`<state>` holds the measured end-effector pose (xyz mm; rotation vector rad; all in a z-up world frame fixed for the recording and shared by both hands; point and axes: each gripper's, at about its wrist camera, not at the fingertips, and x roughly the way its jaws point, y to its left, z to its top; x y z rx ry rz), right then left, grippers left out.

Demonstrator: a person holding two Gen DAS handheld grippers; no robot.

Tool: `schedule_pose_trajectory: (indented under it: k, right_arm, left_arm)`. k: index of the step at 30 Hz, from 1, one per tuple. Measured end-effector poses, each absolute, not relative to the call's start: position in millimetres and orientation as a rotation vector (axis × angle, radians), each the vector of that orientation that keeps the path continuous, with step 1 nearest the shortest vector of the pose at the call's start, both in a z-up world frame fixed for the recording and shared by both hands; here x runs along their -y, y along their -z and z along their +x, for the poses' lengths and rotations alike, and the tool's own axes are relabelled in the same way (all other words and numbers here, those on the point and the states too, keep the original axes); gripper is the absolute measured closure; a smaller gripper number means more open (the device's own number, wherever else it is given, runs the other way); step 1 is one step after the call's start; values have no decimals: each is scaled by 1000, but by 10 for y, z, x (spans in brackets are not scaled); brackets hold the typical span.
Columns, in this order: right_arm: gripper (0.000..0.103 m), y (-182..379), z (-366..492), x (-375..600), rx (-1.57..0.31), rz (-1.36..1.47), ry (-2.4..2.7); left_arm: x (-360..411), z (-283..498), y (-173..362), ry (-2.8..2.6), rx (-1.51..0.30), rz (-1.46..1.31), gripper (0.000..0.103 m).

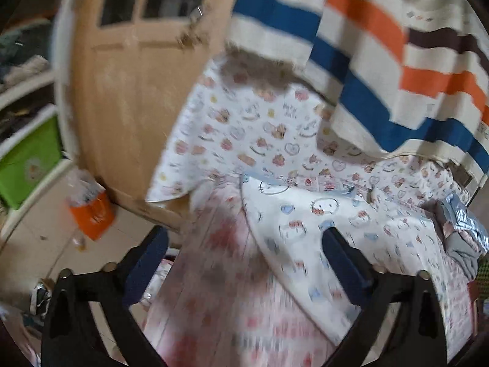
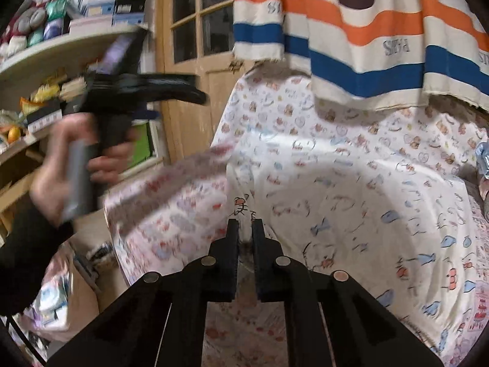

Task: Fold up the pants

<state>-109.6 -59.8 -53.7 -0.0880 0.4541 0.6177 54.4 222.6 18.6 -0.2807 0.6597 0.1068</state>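
The pants (image 1: 305,226) are white with a cartoon print and lie on a printed sheet (image 1: 244,122) over a bed. My left gripper (image 1: 244,241) is open and empty, held above the pants' edge. In the right wrist view it (image 2: 171,91) is raised at the left in the person's hand, blurred. My right gripper (image 2: 245,224) is shut on a fold of the pants (image 2: 351,202), which spread out to the right and ahead of it. A pink-patterned part of the fabric (image 2: 171,214) hangs to the left.
A striped orange, blue and white cloth (image 2: 366,39) hangs behind the bed. A wooden door (image 1: 128,91) stands at the left. Shelves (image 2: 61,49) with boxes and clutter are further left. An orange bag (image 1: 91,214) sits on the floor. Folded clothes (image 1: 461,229) lie at the right.
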Motion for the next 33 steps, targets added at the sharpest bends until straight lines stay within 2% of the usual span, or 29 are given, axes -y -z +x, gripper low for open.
schedule_pose_trajectory:
  k: [3,6,9,13,14,16,17,18,19,21,26,33]
  right_arm:
    - [95,459,-1093,653,-437,-69,-607]
    - [95,428,-1088,688,-427,-61,-604]
    - [95,423,-1080,730,-418,-50,-607]
    - [95,423,-1053,746,-428,-32,-619]
    - [95,421,-1045,748,-432,-28,-626]
    - [95,417,-1032,744,-434,-27,-635]
    - [95,415,-1024,744,-432,-31,-638]
    - [95,415,-1018,746,-431,-33,-640]
    - [95,418,-1009,752,-433,-35,-643]
    - [95,420,-987,777,-439,-26,-648]
    - [95,432,-995,882,-425,23,-639]
    - [95,354,-1088,1081,-377,74,-625]
  left_arm:
    - [-2334,1153,-78,-130,-728,-263,34]
    - [-2449,1607,84,-169,-780,-280,41]
    - [-2584,1829,249,-172,-823,-391,41]
    - [-2579,2039,408,-146,-883,-406,42]
    - [-2580,2074,452,-138,-897,-422,46]
    - [-2595,2146,507,-112,-910,-462,62]
    - [-2603,2159,529,-99,-913,-485,74]
    - [-2608,2170,550,-81,-912,-511,80]
    - [-2598,2185,546,-63,-908,-530,80]
    - [-2570,2241,547,-44,-907,-540,99]
    - [-2473,2356,384,-56,-893,-496,99]
    - [-2041,2503,-390,13,-775,-402,99]
